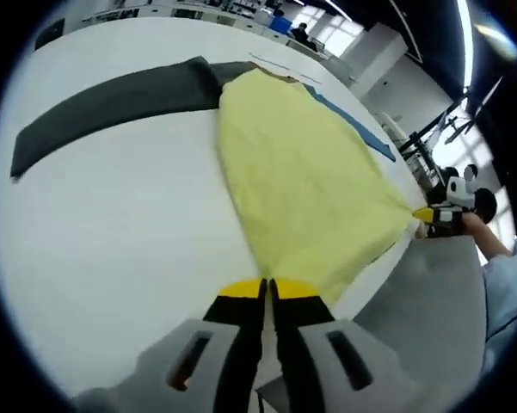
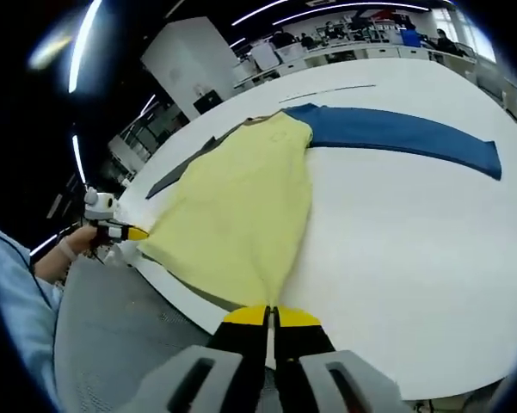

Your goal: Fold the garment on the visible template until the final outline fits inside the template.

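Left gripper view: our left gripper (image 1: 267, 288) has its fingers pressed together, pinching one hem corner of the yellow garment (image 1: 305, 172) at the near desk (image 1: 112, 232) edge. The garment lies flat, spread lengthwise away from us, neck end far. A dark grey strip (image 1: 112, 103) runs off to the left from the neck end, a blue strip (image 1: 357, 129) peeks out along the garment's right side. At right we see the right gripper (image 1: 426, 215), held by a hand (image 1: 482, 228), at the other hem corner, which is pulled to a point there. Right gripper view: right gripper fingers meet at the tips on the hem corner near the desk edge; the garment runs up and away to the collar. The blue strip stretches off to the right from the collar, the grey one barely shows on the left. The left gripper shows at left, yellow tips on the far hem corner, hand behind it. We can't make out a template outline; possibly the strips mark it. Step, as we judge it: both hem corners gripped, first fold about to start. Next move calls for lifting both corners together, keeping the hem taut and level, carrying it toward the collar and laying it down square, without dragging the garment off the desk.
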A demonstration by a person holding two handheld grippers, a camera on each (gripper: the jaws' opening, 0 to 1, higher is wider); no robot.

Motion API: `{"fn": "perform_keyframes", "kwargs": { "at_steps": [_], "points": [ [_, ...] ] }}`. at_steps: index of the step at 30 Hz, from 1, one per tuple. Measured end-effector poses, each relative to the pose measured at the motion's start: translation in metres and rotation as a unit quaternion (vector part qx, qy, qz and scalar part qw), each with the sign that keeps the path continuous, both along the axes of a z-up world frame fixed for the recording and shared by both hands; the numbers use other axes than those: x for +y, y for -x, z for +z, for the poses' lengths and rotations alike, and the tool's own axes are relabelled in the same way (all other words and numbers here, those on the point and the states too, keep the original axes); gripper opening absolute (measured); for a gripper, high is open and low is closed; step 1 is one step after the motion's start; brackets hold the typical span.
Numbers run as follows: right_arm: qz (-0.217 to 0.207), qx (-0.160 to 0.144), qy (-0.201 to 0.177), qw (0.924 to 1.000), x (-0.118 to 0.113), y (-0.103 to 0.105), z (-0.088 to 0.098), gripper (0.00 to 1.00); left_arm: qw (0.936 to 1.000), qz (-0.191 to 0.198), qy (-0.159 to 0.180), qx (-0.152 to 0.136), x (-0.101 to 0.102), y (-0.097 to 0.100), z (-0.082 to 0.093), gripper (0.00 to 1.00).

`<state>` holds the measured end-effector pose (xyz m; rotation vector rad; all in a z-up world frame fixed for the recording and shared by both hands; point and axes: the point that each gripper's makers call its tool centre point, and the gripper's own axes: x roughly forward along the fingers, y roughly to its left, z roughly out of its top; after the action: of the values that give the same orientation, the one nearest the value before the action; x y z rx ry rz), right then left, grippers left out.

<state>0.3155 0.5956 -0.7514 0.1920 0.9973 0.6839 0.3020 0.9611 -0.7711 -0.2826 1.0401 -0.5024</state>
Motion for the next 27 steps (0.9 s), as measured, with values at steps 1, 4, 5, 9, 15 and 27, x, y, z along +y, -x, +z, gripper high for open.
{"fn": "perform_keyframes", "kwargs": {
  "at_steps": [1, 4, 5, 9, 15, 27],
  "points": [
    [0.001, 0.001, 0.000, 1.0000, 0.000, 0.000, 0.000, 0.00, 1.0000, -0.002, 0.000, -0.001, 0.000, 0.001, 0.001, 0.03],
    [0.003, 0.001, 0.000, 1.0000, 0.001, 0.000, 0.000, 0.00, 0.9998, 0.008, 0.018, 0.001, 0.000, 0.005, 0.004, 0.10],
    [0.005, 0.002, 0.000, 1.0000, 0.002, 0.001, -0.001, 0.00, 0.9992, 0.019, 0.034, 0.000, -0.003, 0.005, 0.005, 0.12],
    [0.005, 0.003, 0.000, 1.0000, 0.003, 0.002, -0.001, 0.00, 0.9988, 0.023, 0.043, 0.008, -0.004, 0.011, 0.002, 0.14],
    [0.005, 0.002, 0.000, 1.0000, 0.002, 0.001, -0.001, 0.00, 0.9962, 0.024, 0.083, 0.014, -0.013, 0.018, 0.005, 0.13],
    [0.001, -0.001, -0.004, 1.0000, 0.002, 0.000, 0.005, 0.00, 0.9952, 0.028, 0.092, 0.018, -0.014, 0.020, 0.012, 0.00]
  ]
}}
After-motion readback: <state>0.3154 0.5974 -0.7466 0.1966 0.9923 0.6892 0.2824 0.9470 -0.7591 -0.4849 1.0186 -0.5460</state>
